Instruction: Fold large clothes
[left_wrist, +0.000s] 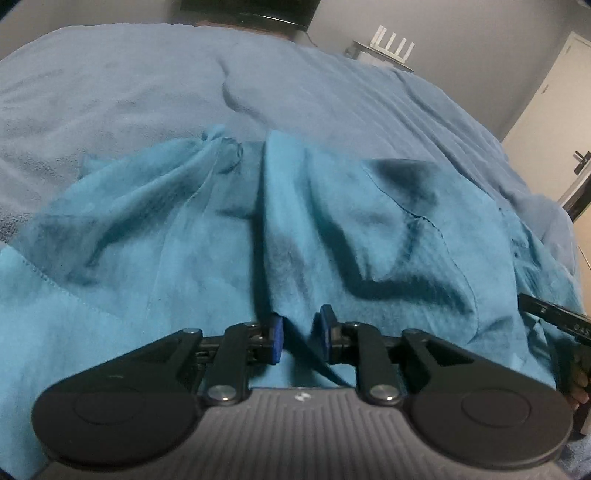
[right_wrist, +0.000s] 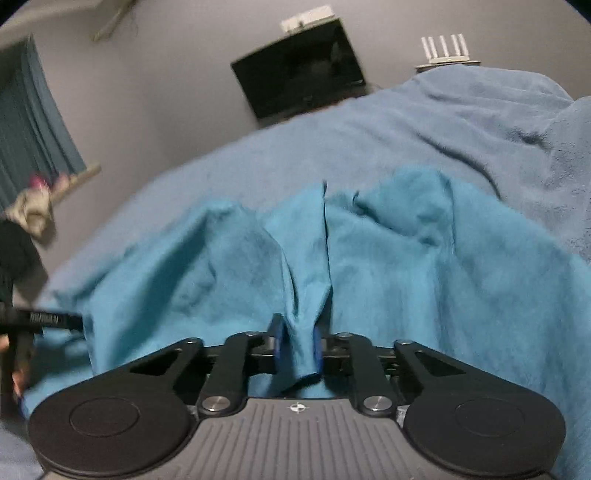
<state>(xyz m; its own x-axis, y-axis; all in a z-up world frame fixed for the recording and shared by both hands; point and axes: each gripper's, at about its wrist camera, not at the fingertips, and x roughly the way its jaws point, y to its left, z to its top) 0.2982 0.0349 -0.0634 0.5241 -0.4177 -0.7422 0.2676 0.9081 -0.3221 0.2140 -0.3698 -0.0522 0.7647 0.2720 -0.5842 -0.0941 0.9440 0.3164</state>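
The teal garment (left_wrist: 229, 236) is spread, rumpled, ahead of both sets of fingers on a blue blanket (left_wrist: 129, 85); it is judged soft, light and limp (best taken at a hem). A bunched fold is pinched by the right gripper (right_wrist: 297, 345), while fabric is seen between the narrowly parted pads of the left gripper (left_wrist: 301, 334), contact unconfirmed.

I see a grey-blue blanket (left_wrist: 147, 96) covering the bed, wrinkled, with one deep crease near its middle in the left wrist view. Beyond the bed I see a dark television (right_wrist: 299, 70) fixed to the grey wall (right_wrist: 166, 92). A white router (right_wrist: 447, 50) with four upright antennas stands to the right of the television on a small shelf. A white door (left_wrist: 550, 107) with a dark handle appears at the right edge of the left wrist view. A teal curtain (right_wrist: 29, 118) hangs at the left edge of the right wrist view, with a blurred pale bundle (right_wrist: 33, 210) just below it
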